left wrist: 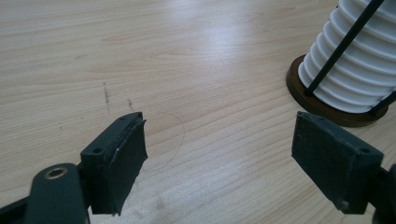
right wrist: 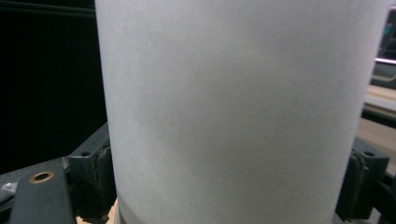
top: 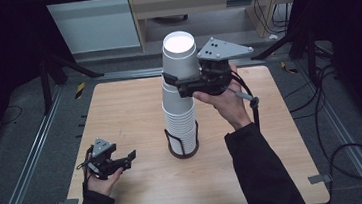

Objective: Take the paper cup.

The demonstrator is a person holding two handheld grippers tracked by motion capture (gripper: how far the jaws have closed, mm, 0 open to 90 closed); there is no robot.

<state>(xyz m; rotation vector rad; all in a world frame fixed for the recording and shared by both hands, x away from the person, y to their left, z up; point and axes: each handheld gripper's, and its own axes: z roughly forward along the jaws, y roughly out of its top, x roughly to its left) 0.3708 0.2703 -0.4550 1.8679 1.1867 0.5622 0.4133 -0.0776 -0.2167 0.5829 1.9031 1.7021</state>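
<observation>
Our right gripper (top: 182, 76) is clamped on the top paper cup (top: 179, 57), one jaw on each side of its white wall; in the right gripper view the cup (right wrist: 233, 107) stands upright between the two black pads, touching both. From the high view we see this cup at the top of the tall stack of cups (top: 179, 117), its lower part seemingly still nested in the cup below, though we cannot tell this for sure. The stack stands in a black wire holder with a brown base (top: 183, 149) near the middle of the bench (top: 129, 112), a little toward its near edge. Our left gripper (top: 119, 161) sits low near the bench's near left corner, well apart from the stack. Its jaws are spread wide with nothing between them; in the left gripper view bare wood (left wrist: 187, 93) lies between the pads and the holder's base (left wrist: 322, 105) stands beyond the right jaw.
</observation>
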